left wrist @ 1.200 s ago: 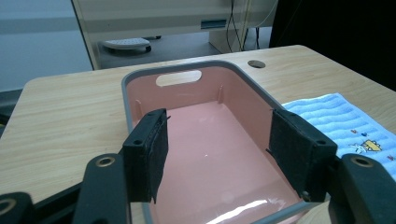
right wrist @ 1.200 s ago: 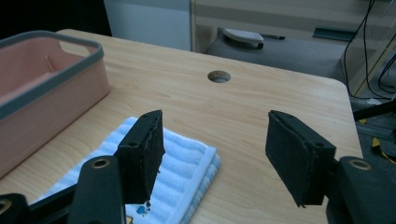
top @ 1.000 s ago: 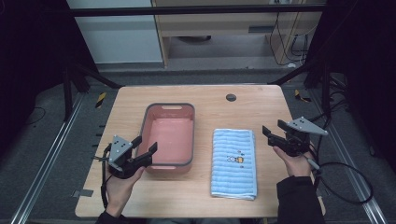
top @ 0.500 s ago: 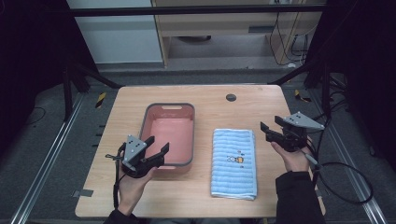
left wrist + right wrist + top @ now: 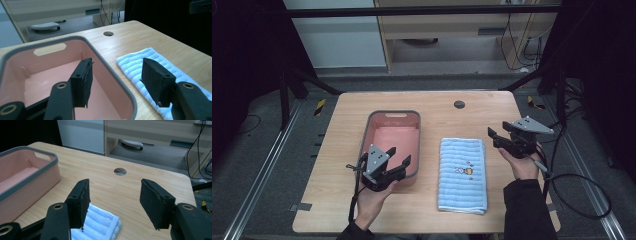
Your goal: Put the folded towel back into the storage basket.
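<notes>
Both claws stand apart with nothing between them, though their jaws have just been narrowing. Left claw (image 5: pixel 399 165) hangs over the near right corner of the pink tub (image 5: pixel 394 116), one jaw above the tub's inside and the other out past its grey rim towards the folded blue towel (image 5: pixel 462 175). Right claw (image 5: pixel 495 139) hovers just beside the towel's far right corner, above the wooden table (image 5: pixel 442 107). That towel lies flat just right of the tub.

my pads (image 5: pixel 82 80): matt black, rough foam | basin (image 5: pixel 117 82): smooth pink plastic, grey rim, slight sheen | towel (image 5: pixel 462 175): ribbed soft cloth | table (image 5: pixel 337 150): smooth pale wood grain
</notes>
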